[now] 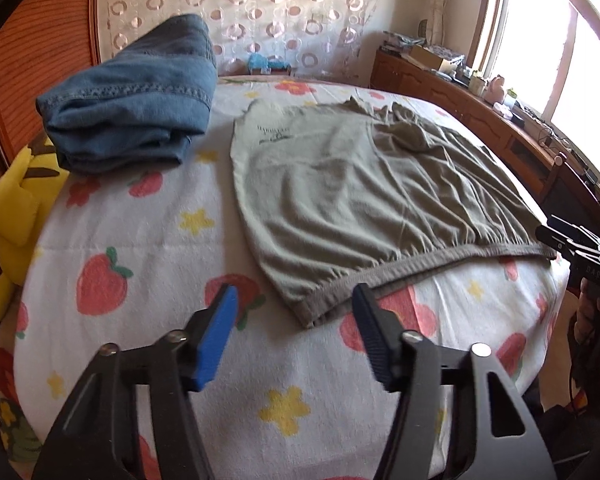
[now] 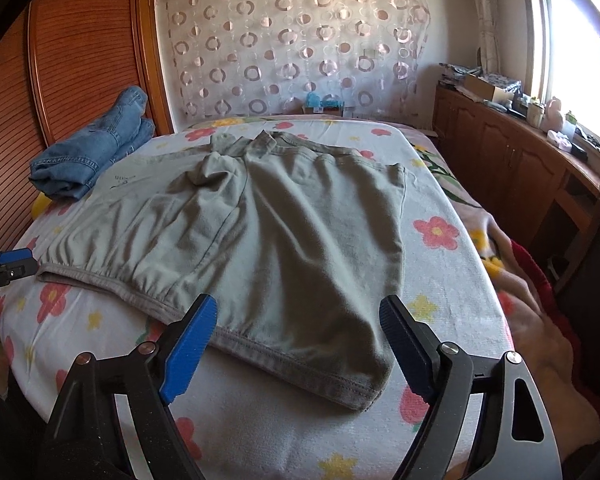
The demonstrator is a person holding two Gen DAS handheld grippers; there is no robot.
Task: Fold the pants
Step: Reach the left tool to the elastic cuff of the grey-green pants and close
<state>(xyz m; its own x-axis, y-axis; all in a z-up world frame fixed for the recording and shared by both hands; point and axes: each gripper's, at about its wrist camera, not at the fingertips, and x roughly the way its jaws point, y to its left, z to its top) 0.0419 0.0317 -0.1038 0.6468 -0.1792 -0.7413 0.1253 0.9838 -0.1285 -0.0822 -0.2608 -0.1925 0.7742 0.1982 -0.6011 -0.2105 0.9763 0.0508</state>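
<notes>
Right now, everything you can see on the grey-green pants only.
The grey-green pants are soft knit cloth, like sweatpants, with an elastic gathered waistband, stitched hems and a small dark print on the far left part. They lie flat but wrinkled on the flowered bedsheet, already folded over once, with a bunched area near the far edge. The folded jeans sit beside their far-left corner; whether they touch is unclear. Neither the left gripper nor the right gripper holds them; both are open.

Light source: blown-out bright window with wooden frame, right side.
Shadows: soft, in folds of the grey-green cotton pants.
Blur: slight on the flower-printed white bedsheet.
Distortion: fisheye bending, dark corners.
</notes>
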